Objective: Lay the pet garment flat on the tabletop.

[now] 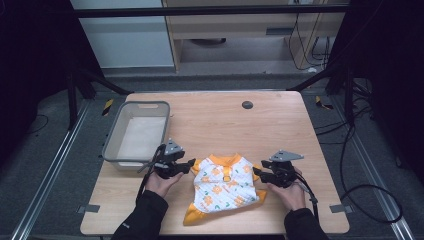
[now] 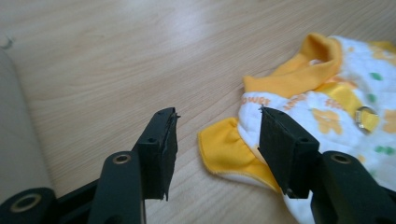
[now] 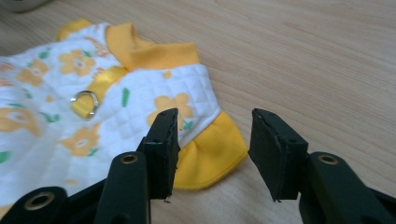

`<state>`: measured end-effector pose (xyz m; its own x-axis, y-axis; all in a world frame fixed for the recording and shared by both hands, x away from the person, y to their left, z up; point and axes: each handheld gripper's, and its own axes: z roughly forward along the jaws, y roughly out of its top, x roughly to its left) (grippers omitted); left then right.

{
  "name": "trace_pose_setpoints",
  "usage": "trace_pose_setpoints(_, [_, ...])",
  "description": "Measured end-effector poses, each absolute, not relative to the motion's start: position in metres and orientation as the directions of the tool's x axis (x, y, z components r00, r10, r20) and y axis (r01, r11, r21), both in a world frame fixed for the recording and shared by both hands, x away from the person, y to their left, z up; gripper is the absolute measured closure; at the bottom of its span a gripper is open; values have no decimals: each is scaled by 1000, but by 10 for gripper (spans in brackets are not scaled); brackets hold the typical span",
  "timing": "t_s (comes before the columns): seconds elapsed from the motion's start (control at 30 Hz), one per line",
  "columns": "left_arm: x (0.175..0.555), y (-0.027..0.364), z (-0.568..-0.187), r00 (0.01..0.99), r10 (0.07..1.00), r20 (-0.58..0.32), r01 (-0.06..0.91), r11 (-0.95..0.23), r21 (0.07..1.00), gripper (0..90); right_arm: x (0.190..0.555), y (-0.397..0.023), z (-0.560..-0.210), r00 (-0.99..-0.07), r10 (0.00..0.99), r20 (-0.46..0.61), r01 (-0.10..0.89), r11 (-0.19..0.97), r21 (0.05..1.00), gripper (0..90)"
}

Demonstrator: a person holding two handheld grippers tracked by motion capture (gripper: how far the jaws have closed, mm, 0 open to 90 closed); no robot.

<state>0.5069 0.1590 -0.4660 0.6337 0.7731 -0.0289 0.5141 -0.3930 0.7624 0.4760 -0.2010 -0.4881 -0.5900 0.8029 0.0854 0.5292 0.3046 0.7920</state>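
Forearms at six o'clock steady two gaping, empty claws, left claw (image 1: 191,164) and right claw (image 1: 256,173), beside the flowered shirt (image 1: 223,187) lying flat on the table (image 1: 280,125); each should probably pinch its nearest yellow sleeve (image 2: 224,148) squarely.

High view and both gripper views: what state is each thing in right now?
White quilted baby top with orange flowers and yellow trim: lying flat on the table, not gripped.
Grey plastic basin: upright, nothing inside.
Left gripper: open, by a yellow sleeve.
Right gripper: open, by the other sleeve.
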Motion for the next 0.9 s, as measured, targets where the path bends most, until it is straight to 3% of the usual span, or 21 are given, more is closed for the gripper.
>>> trace_pose_setpoints(0.17, [516,151,-486,645,765,4,549,-467,693,438,487,-195,-499,-583,808,87,559,321,765,523])
trace_pose_setpoints(0.3, [516,150,-493,641,768,-11,558,-456,693,468,489,-194,-503,-588,805,77,561,337,756,533])
trace_pose_setpoints(0.5, [512,149,-497,649,760,-24,545,-443,712,608,487,-190,-504,-593,800,87,569,340,748,671])
trace_pose_setpoints(0.6, [510,146,-497,655,755,-24,542,-448,711,711,486,-184,-504,-595,797,100,578,339,742,803])
trace_pose_setpoints(0.63, [508,145,-497,660,751,-24,539,-451,712,711,486,-184,-504,-595,797,100,578,339,742,803])
trace_pose_setpoints(0.67, [506,143,-497,660,751,-22,540,-454,709,790,485,-183,-503,-587,802,114,593,329,735,833])
trace_pose_setpoints(0.73, [503,140,-496,657,754,-11,540,-460,705,843,485,-183,-502,-590,799,113,590,331,736,845])
trace_pose_setpoints(0.9, [499,143,-488,647,762,-21,534,-433,726,865,480,-185,-489,-609,786,107,544,315,778,850])
